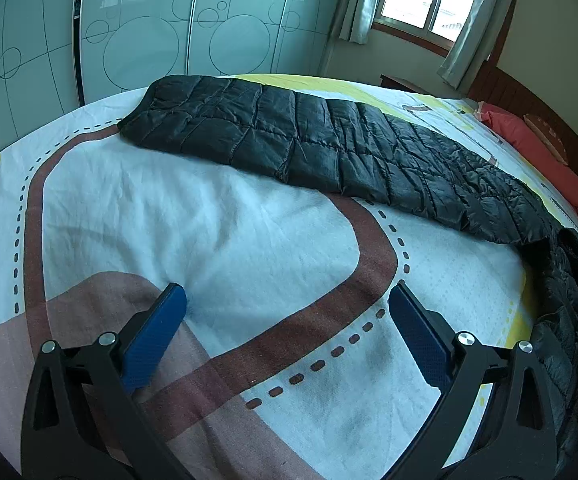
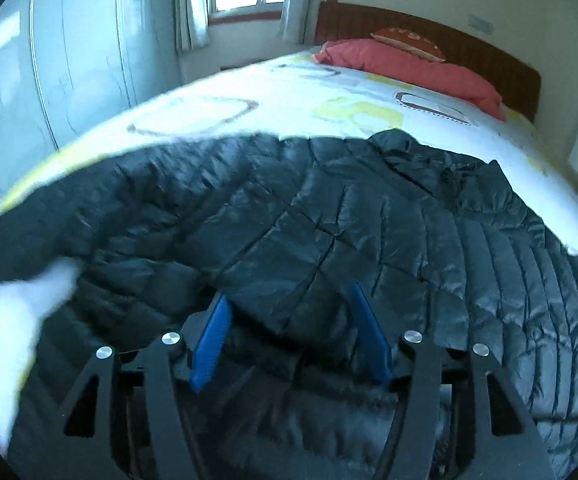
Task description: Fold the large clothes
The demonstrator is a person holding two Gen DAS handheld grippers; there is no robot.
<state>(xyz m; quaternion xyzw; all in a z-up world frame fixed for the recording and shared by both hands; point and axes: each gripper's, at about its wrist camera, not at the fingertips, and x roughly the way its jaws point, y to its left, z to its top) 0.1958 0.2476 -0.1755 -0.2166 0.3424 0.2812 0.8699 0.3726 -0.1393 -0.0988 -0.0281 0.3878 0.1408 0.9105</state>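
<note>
The black quilted jacket (image 1: 329,148) lies on the patterned bedspread (image 1: 209,232) as a long band, its long axis running in the left wrist view from the upper left of centre down to the right edge, where it bunches into a darker heap at the lower right. The left gripper (image 1: 287,300) stands wide and empty over bare bedspread in the lower middle of that frame, well apart from the band, which crosses above it. In the right wrist view the jacket (image 2: 329,216) fills the middle and lower frame, and a puffed fold of it sits between the blue pads of the right gripper (image 2: 289,300), whose jaws stand partly apart; the pads do not look pressed on the fabric, though the view is blurred. Judging from this, the right hand is much the nearer, sitting right at the garment's bulky end, so the next fold likely starts from there, along the band's length toward the far narrow end.
</note>
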